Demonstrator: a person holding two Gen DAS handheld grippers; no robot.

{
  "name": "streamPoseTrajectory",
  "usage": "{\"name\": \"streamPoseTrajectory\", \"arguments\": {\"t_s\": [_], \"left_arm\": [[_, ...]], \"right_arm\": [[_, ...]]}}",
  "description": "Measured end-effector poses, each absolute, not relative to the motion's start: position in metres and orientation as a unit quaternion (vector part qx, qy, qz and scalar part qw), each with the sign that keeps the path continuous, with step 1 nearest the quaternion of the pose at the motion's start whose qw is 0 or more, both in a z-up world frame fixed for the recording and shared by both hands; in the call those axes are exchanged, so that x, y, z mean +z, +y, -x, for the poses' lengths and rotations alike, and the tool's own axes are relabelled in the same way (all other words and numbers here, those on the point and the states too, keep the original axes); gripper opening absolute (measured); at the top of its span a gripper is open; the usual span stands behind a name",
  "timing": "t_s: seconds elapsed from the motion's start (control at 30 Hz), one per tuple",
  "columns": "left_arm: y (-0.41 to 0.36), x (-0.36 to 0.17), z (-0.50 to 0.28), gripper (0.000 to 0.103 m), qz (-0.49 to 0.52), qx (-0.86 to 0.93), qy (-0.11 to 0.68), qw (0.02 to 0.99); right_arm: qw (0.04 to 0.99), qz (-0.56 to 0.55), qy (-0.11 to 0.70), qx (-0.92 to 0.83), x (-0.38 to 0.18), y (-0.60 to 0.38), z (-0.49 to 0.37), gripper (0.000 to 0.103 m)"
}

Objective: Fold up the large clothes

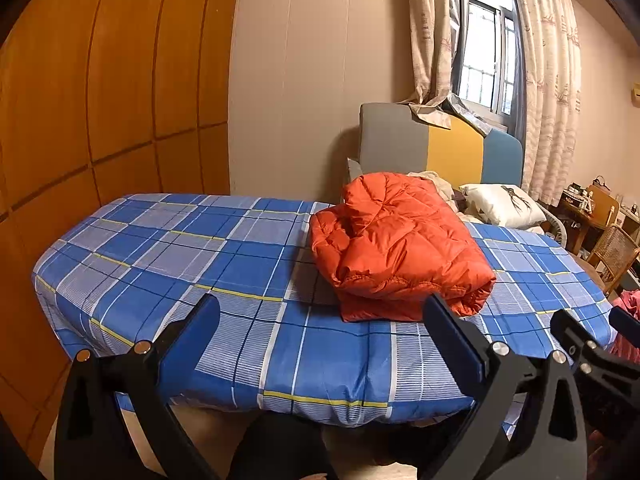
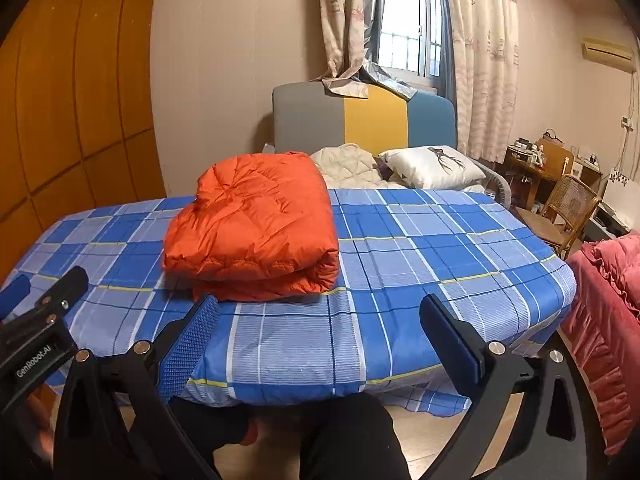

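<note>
An orange puffer jacket [image 1: 396, 248] lies folded into a thick bundle on a table covered with a blue plaid cloth [image 1: 200, 264]. It also shows in the right wrist view [image 2: 256, 228] on the same cloth [image 2: 420, 248]. My left gripper [image 1: 322, 320] is open and empty, held back at the table's near edge just short of the jacket. My right gripper [image 2: 320, 320] is open and empty, also at the near edge, to the right of the jacket's front. The right gripper's body shows in the left view [image 1: 592, 356], and the left gripper's body shows in the right view [image 2: 36, 328].
A grey, yellow and blue headboard [image 2: 360, 124] stands behind the table with a white pillow [image 2: 432, 166] and a cream quilt [image 2: 348, 164]. A wooden wardrobe [image 1: 100, 92] is at the left. A cane chair [image 2: 564, 212] and red bedding [image 2: 608, 320] are at the right.
</note>
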State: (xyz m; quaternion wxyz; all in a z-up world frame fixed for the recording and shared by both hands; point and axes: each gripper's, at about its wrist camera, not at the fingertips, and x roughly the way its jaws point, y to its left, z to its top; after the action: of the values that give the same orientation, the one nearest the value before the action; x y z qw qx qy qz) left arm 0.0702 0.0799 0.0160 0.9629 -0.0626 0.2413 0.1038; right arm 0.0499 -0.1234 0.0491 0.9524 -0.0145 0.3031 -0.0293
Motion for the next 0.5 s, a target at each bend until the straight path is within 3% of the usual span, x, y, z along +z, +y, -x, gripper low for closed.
{"name": "streamPoseTrajectory", "arguments": {"t_s": [0.5], "left_arm": [[0.108,0.01,-0.074,0.101,0.088,0.142,0.252,0.953]], "right_arm": [[0.947,0.06,0.317,0.004,0.036,-0.082,-0.058,0.1]]}}
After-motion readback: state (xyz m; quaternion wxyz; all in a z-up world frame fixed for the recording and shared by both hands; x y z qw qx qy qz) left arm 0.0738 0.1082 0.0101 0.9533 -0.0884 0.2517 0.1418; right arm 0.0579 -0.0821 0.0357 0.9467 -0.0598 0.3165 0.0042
